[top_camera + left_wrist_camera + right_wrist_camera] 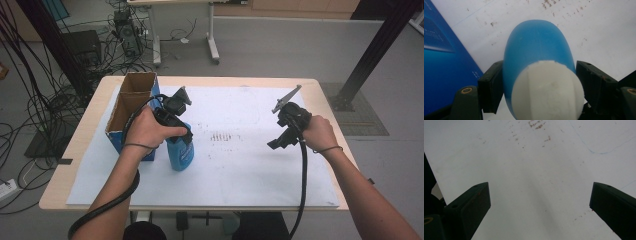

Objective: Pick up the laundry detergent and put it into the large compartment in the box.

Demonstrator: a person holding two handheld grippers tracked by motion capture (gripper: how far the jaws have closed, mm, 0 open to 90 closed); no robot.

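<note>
A blue bottle (180, 152) with a white cap (547, 90) stands upright on the white sheet, just right of the blue box. My left gripper (182, 136) reaches down over its top, and in the left gripper view the bottle (536, 42) sits between the two black jaws with both pads against its sides. My right gripper (277, 142) hovers over the right part of the sheet, well apart from the bottle. In the right gripper view this gripper (540, 202) stands open with bare paper between its jaws.
An open cardboard box (131, 102) with blue sides stands at the table's left, close beside the bottle; its blue wall (441, 62) also appears in the left gripper view. A white paper sheet (240, 150) with brown specks covers the wooden table (85, 145). Cables trail from both grippers toward the near edge.
</note>
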